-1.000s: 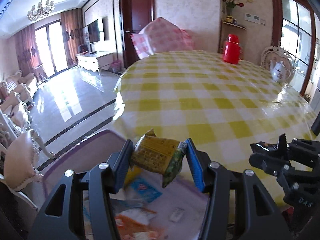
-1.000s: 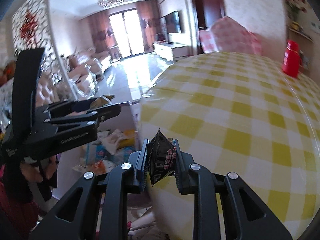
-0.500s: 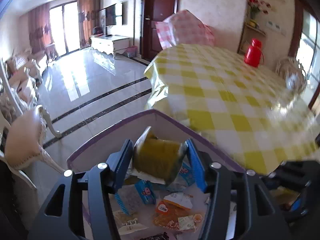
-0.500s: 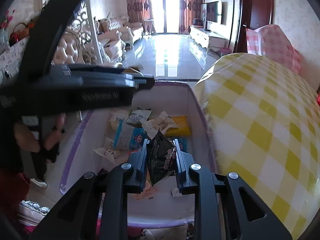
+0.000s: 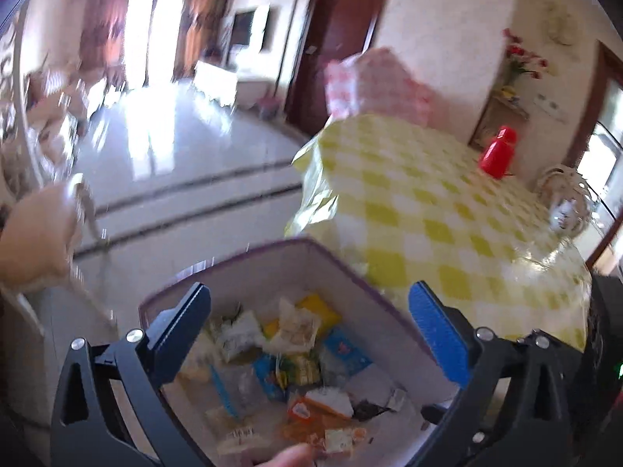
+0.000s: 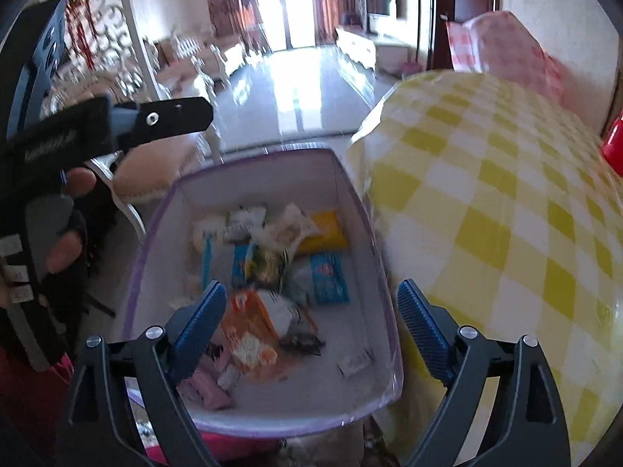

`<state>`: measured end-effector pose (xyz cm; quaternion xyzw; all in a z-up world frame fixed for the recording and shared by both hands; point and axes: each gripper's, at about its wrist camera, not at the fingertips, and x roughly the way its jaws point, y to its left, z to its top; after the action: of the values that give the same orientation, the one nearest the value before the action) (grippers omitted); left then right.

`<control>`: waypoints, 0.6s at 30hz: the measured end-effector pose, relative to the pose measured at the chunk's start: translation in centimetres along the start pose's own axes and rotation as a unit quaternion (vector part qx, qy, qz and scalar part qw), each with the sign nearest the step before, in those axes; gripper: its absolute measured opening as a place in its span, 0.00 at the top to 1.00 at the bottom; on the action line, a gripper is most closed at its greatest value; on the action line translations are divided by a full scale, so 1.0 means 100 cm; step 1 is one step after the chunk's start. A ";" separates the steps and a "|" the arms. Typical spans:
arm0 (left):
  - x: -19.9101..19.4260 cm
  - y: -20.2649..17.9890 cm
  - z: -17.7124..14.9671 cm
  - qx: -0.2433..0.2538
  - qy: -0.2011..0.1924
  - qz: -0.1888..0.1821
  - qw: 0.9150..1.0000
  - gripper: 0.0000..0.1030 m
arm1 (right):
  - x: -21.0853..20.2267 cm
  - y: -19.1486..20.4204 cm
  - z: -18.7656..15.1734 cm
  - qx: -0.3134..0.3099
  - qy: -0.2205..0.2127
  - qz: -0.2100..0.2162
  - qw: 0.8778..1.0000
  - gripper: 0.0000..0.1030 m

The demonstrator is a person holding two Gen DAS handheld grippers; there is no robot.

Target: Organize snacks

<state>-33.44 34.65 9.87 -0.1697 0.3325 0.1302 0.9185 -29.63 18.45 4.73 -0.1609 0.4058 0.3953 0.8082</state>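
A white bin with a purple rim [image 5: 272, 245] [image 6: 257, 153] stands beside the table and holds several snack packets. My left gripper [image 5: 311, 311] hangs above it. Its jaws are opening wide, with nothing between them. The yellow-green packet [image 5: 300, 366] [image 6: 268, 262] lies loose in the bin below. My right gripper [image 6: 311, 295] is also over the bin, jaws opening and empty. The black packet [image 6: 301, 340] [image 5: 370, 408] rests on the bin floor. In the right wrist view the left gripper [image 6: 171, 116] shows at upper left, held by a hand [image 6: 66, 210].
The table with a yellow checked cloth [image 5: 428, 202] [image 6: 506, 194] rises right of the bin, its edge overhanging the bin's wall. A red flask [image 5: 498, 151] and a teapot [image 5: 562, 210] stand at its far side. A padded chair [image 5: 35, 233] is on the left.
Both grippers swung from the table's edge to above the bin and opened. The yellow-green packet and the black packet left the jaws and now lie in the bin.
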 end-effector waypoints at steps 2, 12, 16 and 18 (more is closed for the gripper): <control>0.012 0.009 -0.004 -0.022 0.033 -0.008 0.999 0.01 | 0.004 0.006 -0.002 -0.011 0.020 -0.014 1.000 0.16; 0.053 0.019 -0.024 -0.026 0.107 0.076 0.991 0.01 | 0.023 -0.004 -0.007 0.027 0.063 -0.033 0.997 0.16; 0.060 0.013 -0.030 -0.008 0.117 0.082 0.990 0.01 | 0.027 -0.008 -0.008 0.034 0.067 -0.033 0.997 0.16; 0.064 0.012 -0.032 -0.004 0.121 0.081 0.989 0.01 | 0.029 -0.007 -0.010 0.033 0.069 -0.035 0.996 0.16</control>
<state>-30.93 35.25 3.12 -0.1605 0.4538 0.1844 0.8569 -28.55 18.90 1.79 -0.1746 0.4676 0.3411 0.7965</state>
